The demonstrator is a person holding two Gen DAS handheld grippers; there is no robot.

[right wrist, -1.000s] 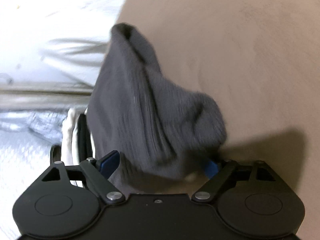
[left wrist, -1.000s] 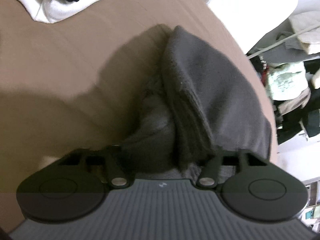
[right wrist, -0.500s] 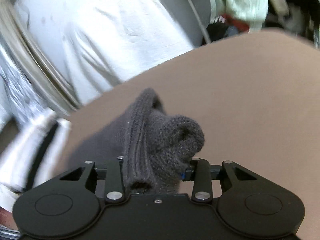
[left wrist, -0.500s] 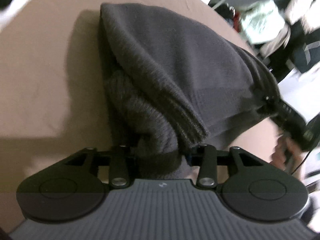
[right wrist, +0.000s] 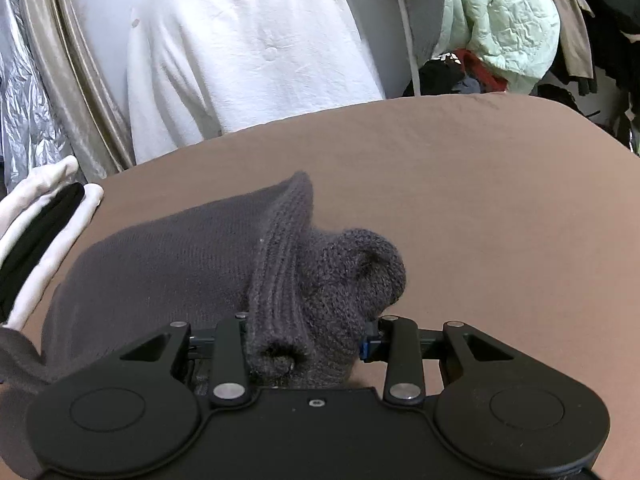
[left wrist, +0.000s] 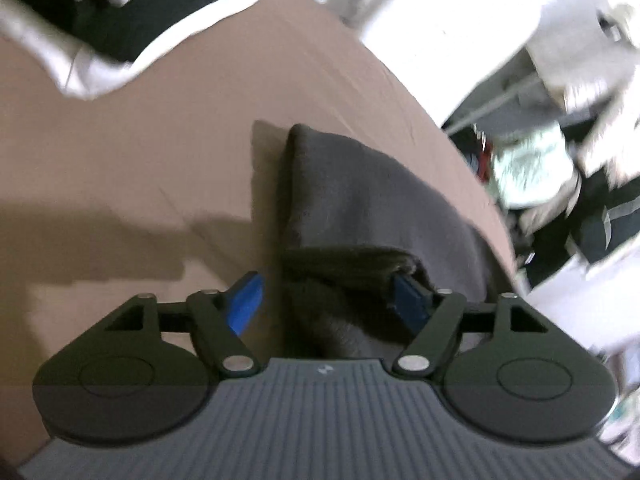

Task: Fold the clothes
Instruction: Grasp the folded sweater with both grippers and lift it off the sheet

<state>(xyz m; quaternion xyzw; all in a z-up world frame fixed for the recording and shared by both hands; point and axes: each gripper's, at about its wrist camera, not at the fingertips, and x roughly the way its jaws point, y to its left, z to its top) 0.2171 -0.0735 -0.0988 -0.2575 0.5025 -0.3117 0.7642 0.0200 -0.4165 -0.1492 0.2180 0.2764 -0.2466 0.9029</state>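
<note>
**Inspector:** Left gripper [left wrist: 326, 300]?

**Assistant:** Jaws spread wide. Both blue pads [left wrist: 245, 300] are exposed. A fold of the dark grey knit garment [left wrist: 360, 208] lies between them, against the right-hand pad; the other pad stands clear of the cloth. Whether it is still bearing on the fabric, I cannot tell: the view is blurred.

**Inspector:** Right gripper [right wrist: 308, 340]?

**Assistant:** Clamped on a bunched ribbed edge of the same garment [right wrist: 180, 256], fingers nearly together.

**Inspector:** Garment location?

**Assistant:** Lying on the brown surface [right wrist: 480, 200], near its edge, spreading left from the right gripper.

**Inspector:** Neighbouring items?

**Assistant:** A white-and-black folded cloth [right wrist: 36, 216] at the surface's left edge. No containers visible.
</note>
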